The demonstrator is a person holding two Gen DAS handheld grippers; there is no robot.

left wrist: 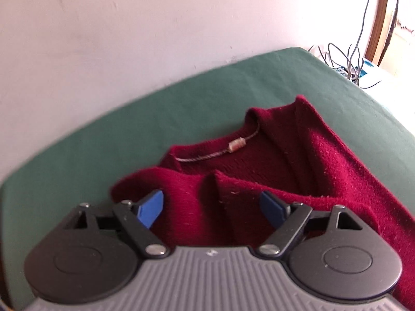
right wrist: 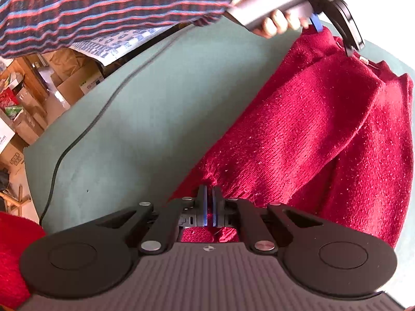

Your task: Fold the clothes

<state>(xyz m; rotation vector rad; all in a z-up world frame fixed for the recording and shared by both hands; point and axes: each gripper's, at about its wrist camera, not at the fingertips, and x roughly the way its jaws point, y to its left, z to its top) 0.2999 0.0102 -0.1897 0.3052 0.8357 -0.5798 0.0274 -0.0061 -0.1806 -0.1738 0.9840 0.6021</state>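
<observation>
Nearest the lens in the right wrist view, the right gripper [right wrist: 209,202] is seen with its blue pads drawn nearly together, and the ribbed hem of the dark red sweater [right wrist: 311,134] is pinched between them at the lower middle of the frame. That edge appears to be held fast so the knit stays taut along its length while the far end is handled. The sweater is spread over the green tabletop [right wrist: 135,119], running from the lower centre up to the upper right, with one layer already doubled over another.

At the upper right of that view the left gripper [right wrist: 334,36] is carried by a hand [right wrist: 272,23] wrapped round its grey handle, a striped sleeve [right wrist: 103,5] filling the upper left. From the left wrist view, the left gripper [left wrist: 212,207] is shown with its jaws spread wide and nothing clamped; a raised fold of sweater [left wrist: 233,207] lies between the blue pads [left wrist: 150,208] without being pressed. It is tilted steeply down over the neckline, where a cord with a small label [left wrist: 234,146] lies. A fresh grasp near the collar is judged to be the step in hand
</observation>
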